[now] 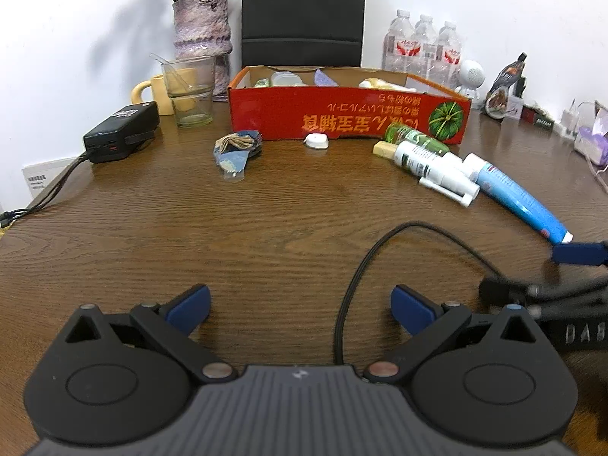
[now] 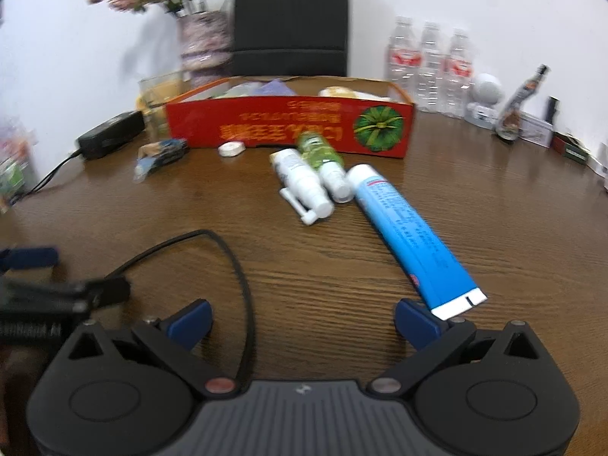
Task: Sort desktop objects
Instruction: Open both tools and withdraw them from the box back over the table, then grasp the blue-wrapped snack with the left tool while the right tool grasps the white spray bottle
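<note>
My left gripper (image 1: 300, 306) hovers low over the brown table (image 1: 266, 228), its jaws spread wide with nothing between them. My right gripper (image 2: 302, 321) sits beside it, jaws just as wide and also holding nothing; its right fingertip (image 2: 416, 323) lies just beside the crimped white end of the blue tube (image 2: 408, 237), though I cannot tell if they touch. A black cable (image 1: 380, 250) loops across the table between my two grippers.

The blue tube lies flat, its cap end pointing toward the red box (image 1: 349, 114) at the far side. Just left of the cap lie two spray bottles side by side: a white one (image 2: 304, 184) with its nozzle folded out, and a green one (image 2: 323, 159) whose far end reaches the box front. A small yellowish block (image 1: 383, 149) lies against the white bottle's far end. Further left, in front of the box, are a small white round thing (image 1: 316, 140) and a crumpled blue-and-tan packet (image 1: 237, 148), well apart from the bottles.

The box is open on top and holds several items I cannot make out. To its left stand a glass (image 1: 190, 91), a yellow mug (image 1: 159, 93), a vase (image 1: 201, 30) of flowers and a black charger (image 1: 121, 131). Water bottles (image 1: 421, 45) stand at the far right.
</note>
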